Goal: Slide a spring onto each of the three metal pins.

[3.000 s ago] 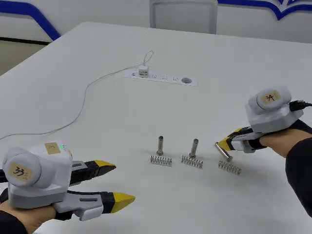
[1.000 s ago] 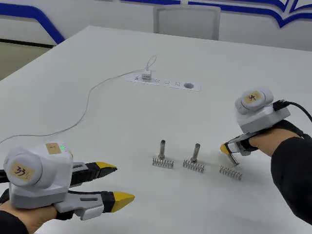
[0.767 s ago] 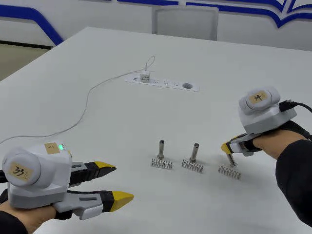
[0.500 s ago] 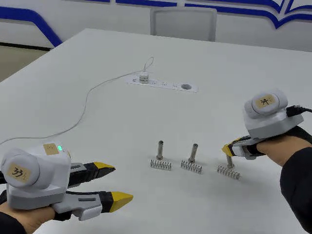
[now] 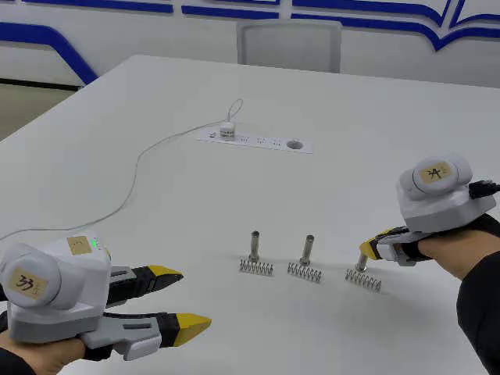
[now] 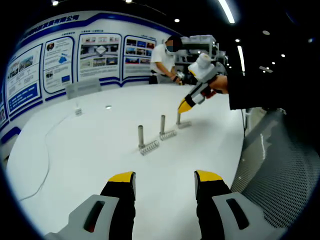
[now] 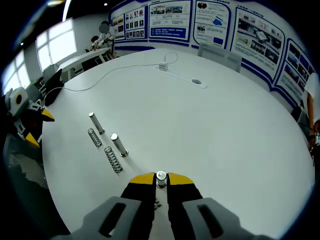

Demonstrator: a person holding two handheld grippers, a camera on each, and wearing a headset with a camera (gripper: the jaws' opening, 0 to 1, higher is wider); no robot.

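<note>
The yellow-tipped right gripper (image 7: pixel 161 181) clamps a short steel pin (image 7: pixel 161 176) upright on the white table (image 5: pixel 328 187), with a coiled wire spring (image 5: pixel 363 280) lying just in front of it. Two more pins (image 5: pixel 255 243) stand in a row beside it, each with a spring (image 5: pixel 255 268) at its foot. The left gripper (image 5: pixel 183 297) hovers with jaws apart, well clear.
</note>
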